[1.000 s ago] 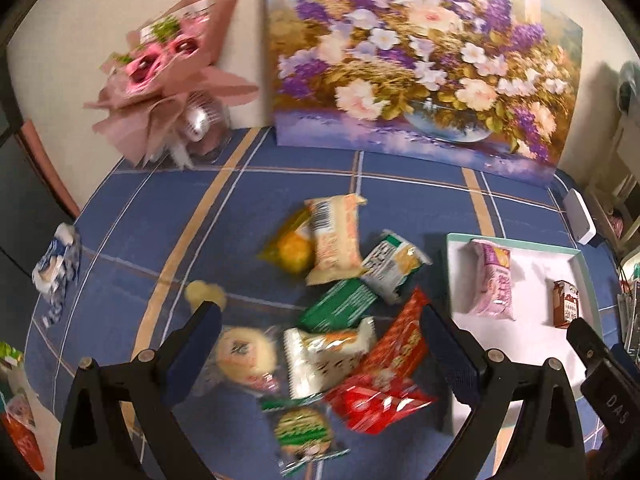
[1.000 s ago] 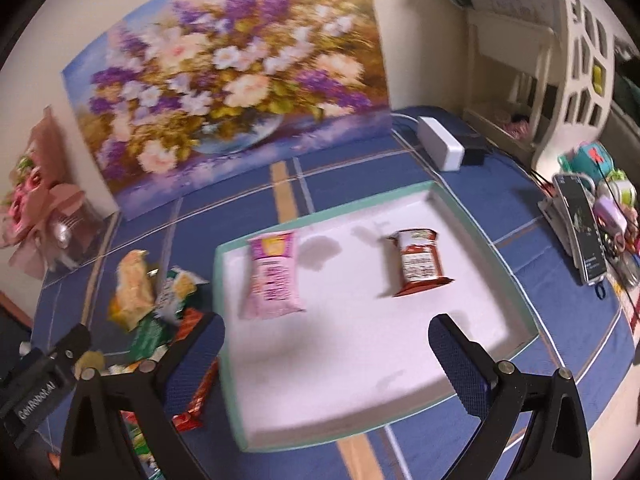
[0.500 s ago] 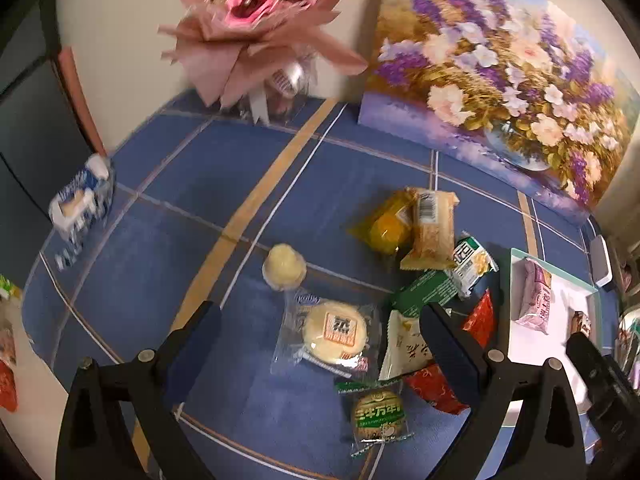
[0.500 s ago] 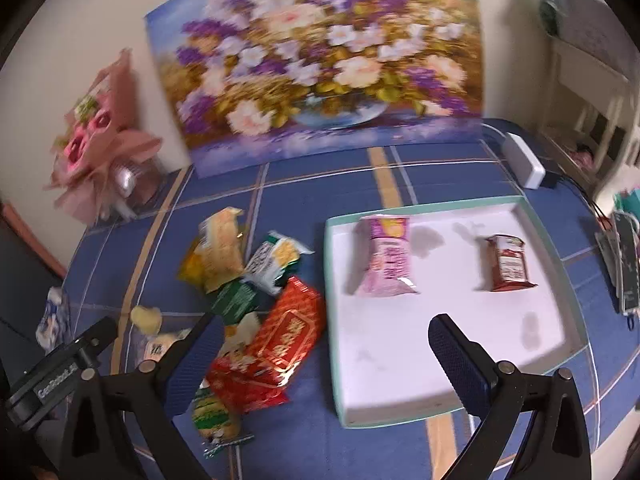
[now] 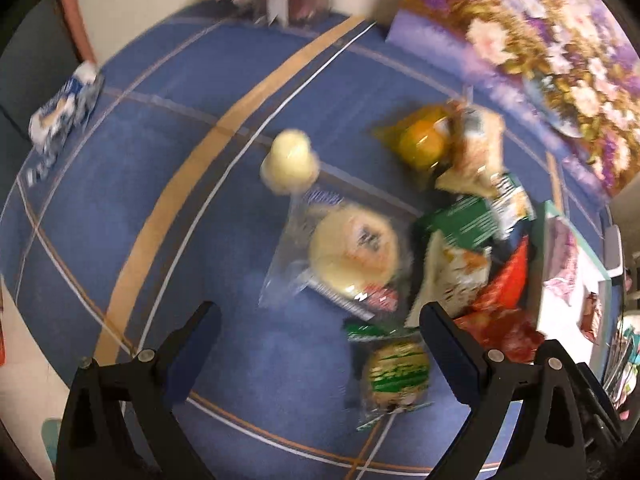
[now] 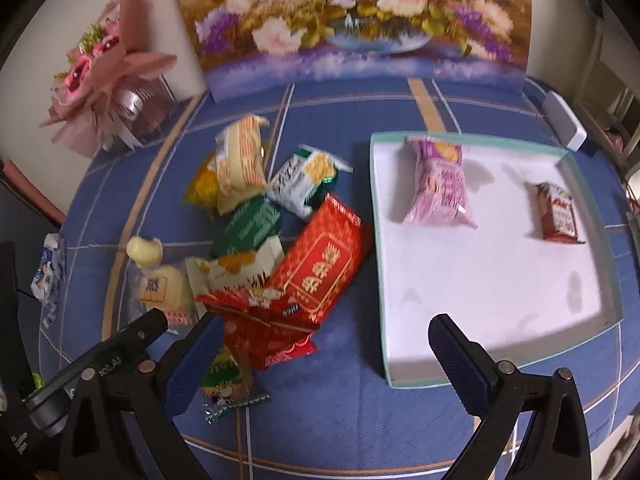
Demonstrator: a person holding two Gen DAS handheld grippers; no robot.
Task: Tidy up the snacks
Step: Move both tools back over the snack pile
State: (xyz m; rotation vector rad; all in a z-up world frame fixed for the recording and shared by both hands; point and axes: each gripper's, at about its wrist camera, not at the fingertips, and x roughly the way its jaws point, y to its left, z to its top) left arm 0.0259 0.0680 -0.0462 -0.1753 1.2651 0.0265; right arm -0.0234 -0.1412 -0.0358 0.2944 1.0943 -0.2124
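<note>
The left claw point(image 5: 316, 336) hangs spread wide and empty over a round pastry point(image 5: 354, 254). The snack pile point(image 6: 280, 232) lies on the bench left of the tray point(image 6: 600, 216). The right claw point(image 6: 324, 354) gapes empty.

My left gripper point(image 5: 316, 332) now sits lower and closer over the round pastry packet point(image 5: 352, 256), and my right gripper point(image 6: 324, 344) swings left from the tray point(image 6: 592, 332) toward the red packet point(image 6: 320, 256).
</note>
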